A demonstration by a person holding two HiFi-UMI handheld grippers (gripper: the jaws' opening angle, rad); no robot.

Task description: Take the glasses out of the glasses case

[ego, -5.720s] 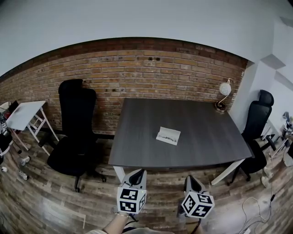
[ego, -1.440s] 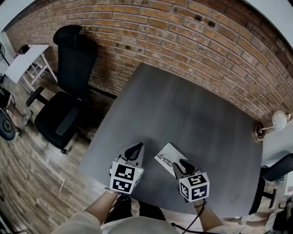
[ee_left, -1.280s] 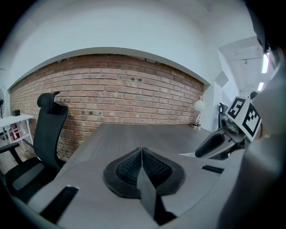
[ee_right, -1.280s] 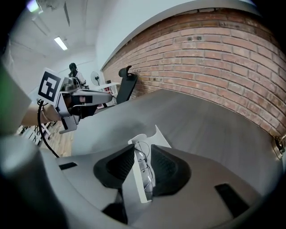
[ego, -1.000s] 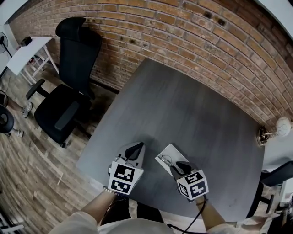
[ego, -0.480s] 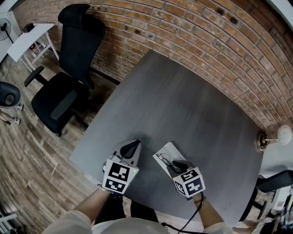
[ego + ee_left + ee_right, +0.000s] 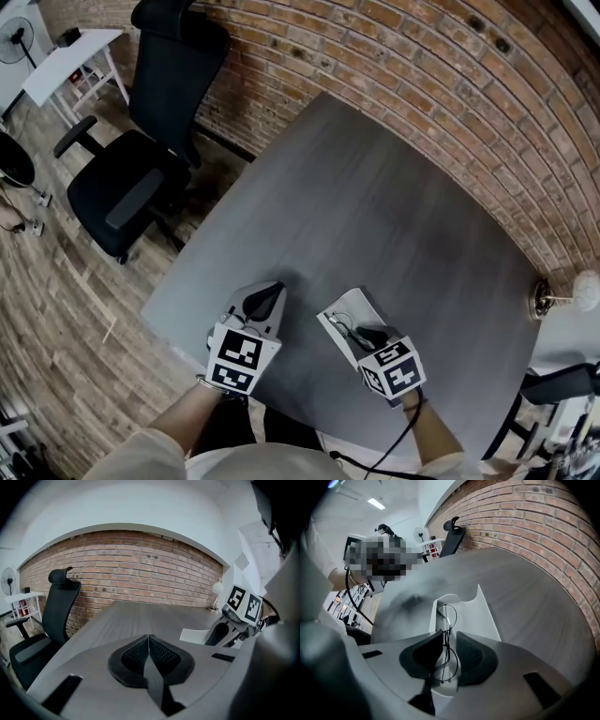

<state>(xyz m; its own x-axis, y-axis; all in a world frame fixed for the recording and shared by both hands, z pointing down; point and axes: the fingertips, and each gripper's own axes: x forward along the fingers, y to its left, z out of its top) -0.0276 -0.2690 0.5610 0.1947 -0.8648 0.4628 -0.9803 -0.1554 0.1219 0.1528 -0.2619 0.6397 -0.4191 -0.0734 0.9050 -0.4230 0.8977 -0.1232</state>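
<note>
Glasses lie in the open white case, and they sit right between the 2 jaws of the right claw. That claw points steeply down into the case, straddling the thin wire frame near its middle, with 1 lens just beyond the tips and 1 lens back toward the palm. The jaws are narrowing: they have just been closing, with the frame between them, yet a gap shows on both sides of the wire, so by my reading there is no grip so far. Going in at the middle of the frame makes sense, because it keeps the pads off the lenses.

Off to its left, well clear of the case, the left claw hovers over the grey table with its jaws pressed together and nothing in them, pointed only gently downward. It looks parked, leaving the case free.

Against the head view half a second ago, the right claw has sunk lower into the case, while the left claw has barely shifted.
</note>
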